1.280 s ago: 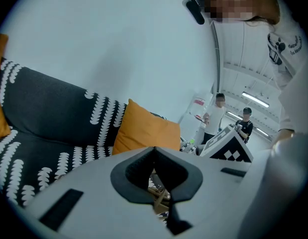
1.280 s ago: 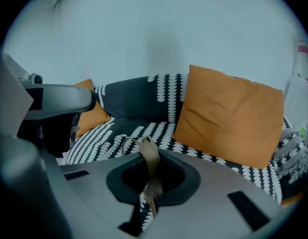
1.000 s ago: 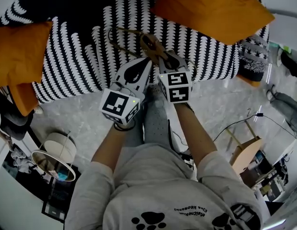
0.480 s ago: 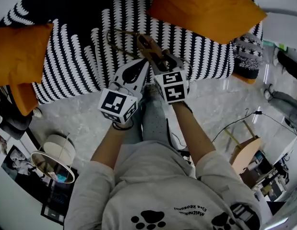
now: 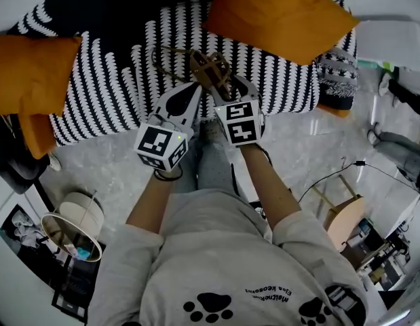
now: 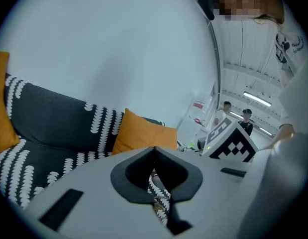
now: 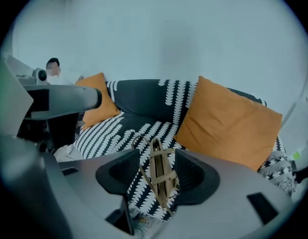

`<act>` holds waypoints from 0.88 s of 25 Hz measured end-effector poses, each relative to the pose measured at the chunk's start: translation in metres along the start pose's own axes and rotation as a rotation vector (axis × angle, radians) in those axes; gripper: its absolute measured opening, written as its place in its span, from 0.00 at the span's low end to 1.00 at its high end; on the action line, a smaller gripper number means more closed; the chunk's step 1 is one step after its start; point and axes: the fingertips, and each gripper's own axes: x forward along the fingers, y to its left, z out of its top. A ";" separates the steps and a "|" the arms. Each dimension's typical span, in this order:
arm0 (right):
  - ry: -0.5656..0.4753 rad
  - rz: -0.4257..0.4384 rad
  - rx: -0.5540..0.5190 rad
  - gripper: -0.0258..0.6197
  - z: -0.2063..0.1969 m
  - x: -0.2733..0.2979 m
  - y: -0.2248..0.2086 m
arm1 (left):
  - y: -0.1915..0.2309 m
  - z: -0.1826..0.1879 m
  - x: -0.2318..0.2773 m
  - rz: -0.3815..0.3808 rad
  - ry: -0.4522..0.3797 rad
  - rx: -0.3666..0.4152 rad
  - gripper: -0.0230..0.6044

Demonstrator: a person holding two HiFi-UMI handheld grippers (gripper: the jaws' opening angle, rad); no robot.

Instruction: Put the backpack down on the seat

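The backpack, a small tan bag with thin straps, stands on the black-and-white patterned sofa seat near its front edge. My right gripper hangs just above and in front of it. Its jaws have just been opening and stand wide. In the right gripper view the backpack shows in the gap between them, and the pads do not touch it. My left gripper is beside it on the left, its tips meeting with nothing seen in them.
Orange cushions lie at the sofa's right and left. A patterned cloth bundle sits at the seat's right end. On the floor are a lamp, a wooden stool and a cable. People stand far off.
The right jaws opened and let go of the backpack's top. Both grippers lifted and drew back a little from it. The backpack stays on the seat.
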 end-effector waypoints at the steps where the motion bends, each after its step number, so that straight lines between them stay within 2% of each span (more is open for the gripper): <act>1: -0.006 -0.003 -0.003 0.37 0.002 -0.007 0.001 | -0.004 0.003 -0.004 0.001 -0.002 0.003 0.07; 8: -0.083 -0.026 -0.005 0.37 0.018 -0.073 0.002 | -0.041 0.026 -0.033 0.010 -0.021 0.018 0.07; 14: -0.187 -0.069 -0.032 0.15 0.035 -0.140 0.001 | -0.079 0.050 -0.058 0.021 -0.058 0.035 0.07; 17: -0.276 -0.082 -0.042 0.11 0.048 -0.178 0.000 | -0.101 0.064 -0.068 0.031 -0.086 0.050 0.07; 22: -0.391 -0.065 -0.041 0.09 0.057 -0.237 -0.001 | -0.144 0.084 -0.083 0.038 -0.126 0.091 0.07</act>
